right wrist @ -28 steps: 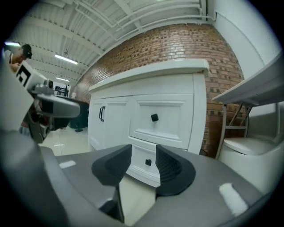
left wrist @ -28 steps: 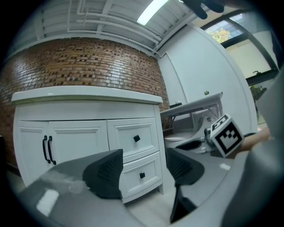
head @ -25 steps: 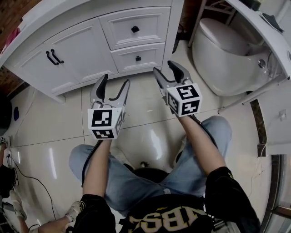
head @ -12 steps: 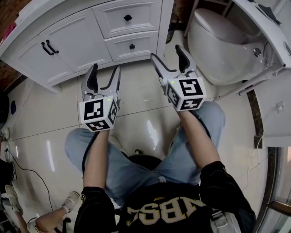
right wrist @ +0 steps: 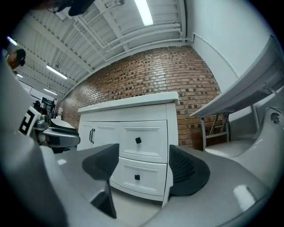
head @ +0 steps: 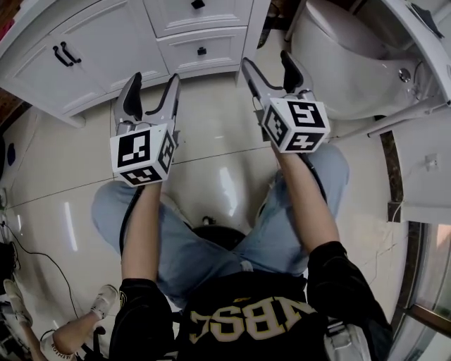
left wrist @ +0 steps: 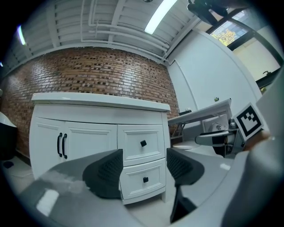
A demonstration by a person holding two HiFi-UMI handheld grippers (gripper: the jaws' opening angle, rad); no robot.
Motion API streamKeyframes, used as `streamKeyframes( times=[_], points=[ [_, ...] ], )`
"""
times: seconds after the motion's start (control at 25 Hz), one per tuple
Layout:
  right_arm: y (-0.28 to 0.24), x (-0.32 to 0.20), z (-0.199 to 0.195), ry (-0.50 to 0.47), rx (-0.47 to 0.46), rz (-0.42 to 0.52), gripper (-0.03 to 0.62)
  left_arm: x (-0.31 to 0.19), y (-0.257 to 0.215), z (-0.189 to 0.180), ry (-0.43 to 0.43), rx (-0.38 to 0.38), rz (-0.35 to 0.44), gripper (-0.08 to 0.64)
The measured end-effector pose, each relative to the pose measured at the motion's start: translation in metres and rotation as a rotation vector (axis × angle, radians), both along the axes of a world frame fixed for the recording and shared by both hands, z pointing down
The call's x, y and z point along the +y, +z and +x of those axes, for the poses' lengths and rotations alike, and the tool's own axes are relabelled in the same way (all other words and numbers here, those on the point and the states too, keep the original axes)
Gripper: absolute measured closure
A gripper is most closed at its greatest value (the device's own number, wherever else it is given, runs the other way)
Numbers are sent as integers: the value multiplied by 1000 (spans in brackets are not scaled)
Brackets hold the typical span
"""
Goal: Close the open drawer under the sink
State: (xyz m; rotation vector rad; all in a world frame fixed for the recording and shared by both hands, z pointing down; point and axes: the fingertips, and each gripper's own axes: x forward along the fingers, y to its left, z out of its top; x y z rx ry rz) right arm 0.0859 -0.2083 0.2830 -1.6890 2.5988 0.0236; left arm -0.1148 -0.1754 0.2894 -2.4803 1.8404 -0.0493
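Bare floor tile (head: 211,134) separates the flush-shut vanity drawers (head: 202,51) from the left gripper (head: 153,81), spread and empty, and the right gripper (head: 268,62), its empty jaws closing, the job apparently done.

Vanity cabinet (head: 106,63): the head view's top edge cuts it. The upper drawer (head: 204,15) shows only its lower part.
Counter (left wrist: 102,99) above the cabinet is seen edge-on, its top face out of sight.
Cabinet doors (left wrist: 71,142): lower parts hidden behind the left claw (left wrist: 143,170)'s pad (left wrist: 104,175).
Toilet (head: 338,63), right of the cabinet, is cut at the top edge.
Second person's leg (head: 70,337), well away from the cabinet, is cut by the frame's corner.
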Motion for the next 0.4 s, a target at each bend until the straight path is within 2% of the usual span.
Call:
streamKeyframes(
  times=[0.4],
  points=[
    [8,-9,-22,-30,11,-18,249,-14,-4,3,-1,53,0,252]
  ],
)
